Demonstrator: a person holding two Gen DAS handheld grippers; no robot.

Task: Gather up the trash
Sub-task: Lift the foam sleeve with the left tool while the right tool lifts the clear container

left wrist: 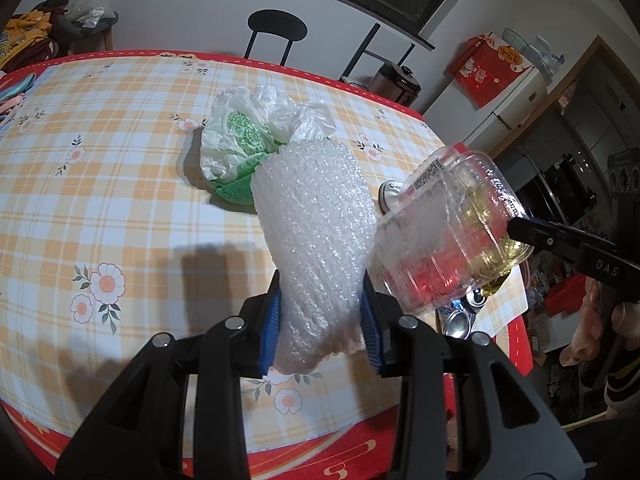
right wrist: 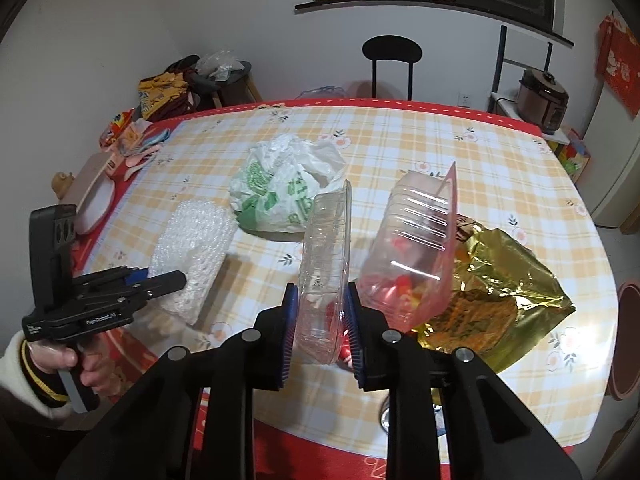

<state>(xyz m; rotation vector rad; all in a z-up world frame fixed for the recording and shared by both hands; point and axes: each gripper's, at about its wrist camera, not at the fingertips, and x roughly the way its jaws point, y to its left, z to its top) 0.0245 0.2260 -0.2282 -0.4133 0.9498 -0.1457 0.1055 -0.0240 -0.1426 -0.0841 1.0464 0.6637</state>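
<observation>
White letters "DAS" stand on the black body of the right gripper (left wrist: 520, 232) in the left wrist view. In the right wrist view, "GenRobot.AI" stands in white on the side of the left gripper (right wrist: 168, 280). The white label on the clear plastic box (left wrist: 452, 236) is too blurred to read.

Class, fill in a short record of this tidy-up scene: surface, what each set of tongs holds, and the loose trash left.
surface: table with checked floral cloth
left tongs: shut on bubble wrap
right tongs: shut on the open clear box, on one of its halves
loose trash: white-green bag, gold pouch, cans
</observation>
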